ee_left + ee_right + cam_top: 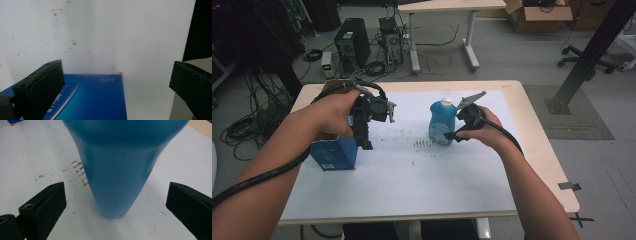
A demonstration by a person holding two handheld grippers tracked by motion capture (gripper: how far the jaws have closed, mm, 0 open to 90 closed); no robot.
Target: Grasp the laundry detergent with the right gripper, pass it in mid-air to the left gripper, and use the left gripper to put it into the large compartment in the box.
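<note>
Between right tool [115,202] jaws, blue bottle [117,170], upright, untouched

One blue bottle [442,123], one blue box [333,151], two tongs, left [364,131] and right [453,136]; box possibly open-topped.

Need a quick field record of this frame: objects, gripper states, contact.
surface: white sheet on a wooden table
bottle: blue bottle, white cap, upright
box: blue box, open top, at the sheet's left edge
left gripper: open, above the box
right gripper: open, fingers either side of the bottle base, gaps on both sides
marks: small dark specks left of the bottle
</note>
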